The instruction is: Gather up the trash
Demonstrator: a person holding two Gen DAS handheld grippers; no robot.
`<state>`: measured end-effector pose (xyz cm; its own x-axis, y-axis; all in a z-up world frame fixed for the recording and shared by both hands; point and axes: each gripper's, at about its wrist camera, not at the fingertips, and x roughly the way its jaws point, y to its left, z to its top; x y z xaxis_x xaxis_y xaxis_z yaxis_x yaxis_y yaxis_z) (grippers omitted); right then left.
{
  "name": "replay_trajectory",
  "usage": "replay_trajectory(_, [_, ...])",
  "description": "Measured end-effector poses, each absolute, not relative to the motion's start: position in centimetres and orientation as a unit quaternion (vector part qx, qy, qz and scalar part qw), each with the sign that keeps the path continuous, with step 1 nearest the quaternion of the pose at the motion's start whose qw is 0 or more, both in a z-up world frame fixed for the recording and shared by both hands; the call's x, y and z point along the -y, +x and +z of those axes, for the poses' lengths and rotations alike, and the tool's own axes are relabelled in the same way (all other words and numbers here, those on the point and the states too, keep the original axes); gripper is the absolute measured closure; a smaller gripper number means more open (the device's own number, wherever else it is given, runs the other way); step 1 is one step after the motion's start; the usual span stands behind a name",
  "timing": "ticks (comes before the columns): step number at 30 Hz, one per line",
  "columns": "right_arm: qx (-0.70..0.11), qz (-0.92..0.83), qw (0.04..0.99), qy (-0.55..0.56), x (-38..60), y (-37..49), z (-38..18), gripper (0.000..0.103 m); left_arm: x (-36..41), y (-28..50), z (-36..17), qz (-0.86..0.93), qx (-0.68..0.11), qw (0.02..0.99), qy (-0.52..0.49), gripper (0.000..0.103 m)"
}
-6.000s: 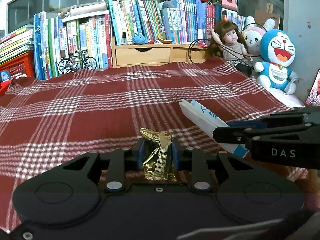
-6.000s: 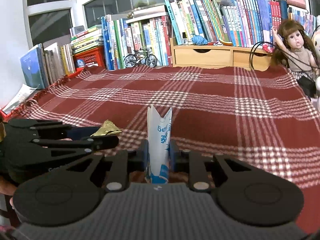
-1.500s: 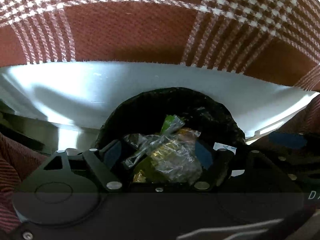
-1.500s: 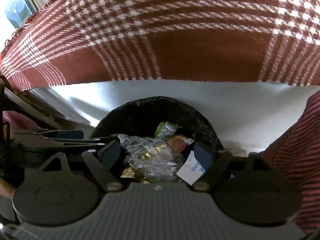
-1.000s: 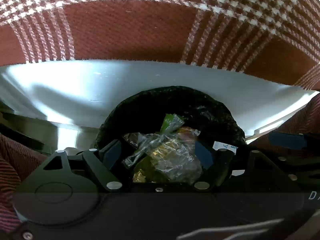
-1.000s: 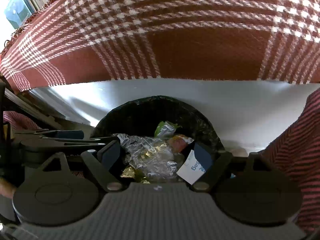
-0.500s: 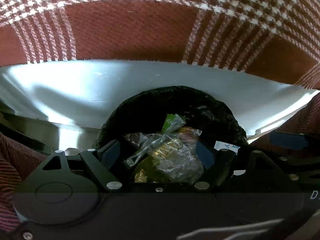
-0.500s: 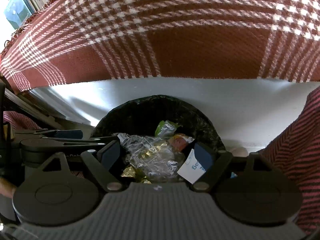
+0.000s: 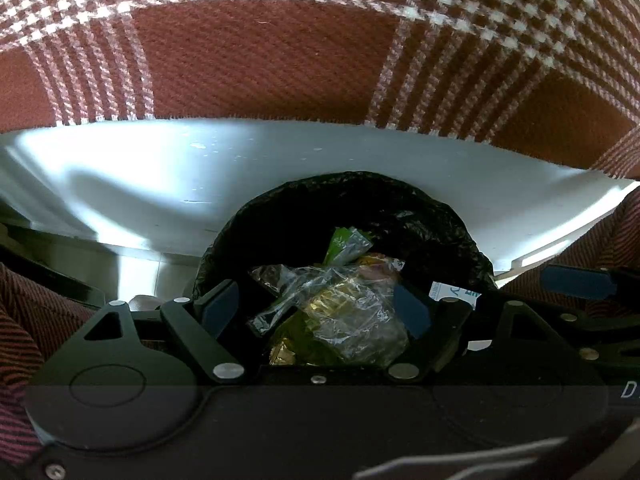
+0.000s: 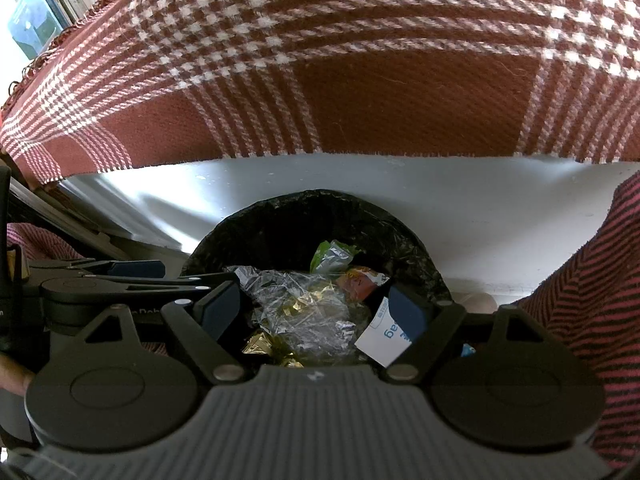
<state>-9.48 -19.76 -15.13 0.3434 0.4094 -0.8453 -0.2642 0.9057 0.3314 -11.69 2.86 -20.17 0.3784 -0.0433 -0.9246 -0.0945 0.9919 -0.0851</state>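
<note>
Both grippers, left gripper (image 9: 316,306) and right gripper (image 10: 316,308), poised over black-lined bin (image 10: 280,232) below plaid-covered table (image 10: 360,100), fingers wide, empty. Wrappers (image 10: 304,312) inside bin. Best lifted straight up, clear of liner.

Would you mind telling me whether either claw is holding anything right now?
Nothing is held: the left claw and right claw are open over the bin.

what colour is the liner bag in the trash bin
Black: the liner bag is crinkled and glossy around the bin's rim, seen best in the right wrist view.
</note>
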Motion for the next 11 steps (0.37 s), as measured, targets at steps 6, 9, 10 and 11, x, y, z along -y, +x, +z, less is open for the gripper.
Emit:
replay_trajectory(6, [-0.535,0.206,0.816,0.068,19.72,-9.54,-15.20,0.014,-2.74,-11.91,-20.03,0.016,-0.549,0.834,-0.049,0.019])
replay_trajectory(9, [-0.535,0.206,0.816,0.068,19.76,-9.51,-15.21,0.014,-2.68,-11.97,-19.92,0.016,-0.545,0.837,-0.045,0.018])
replay_trajectory(10, [-0.536,0.206,0.816,0.069,19.72,-9.59,-15.24,0.014,-2.69,-11.98,-19.86,0.016,-0.545,0.837,-0.045,0.018])
replay_trajectory(11, [-0.536,0.205,0.816,0.069,19.73,-9.59,-15.28,0.014,-2.67,-11.98,-19.82,0.017,-0.545,0.837,-0.045,0.018])
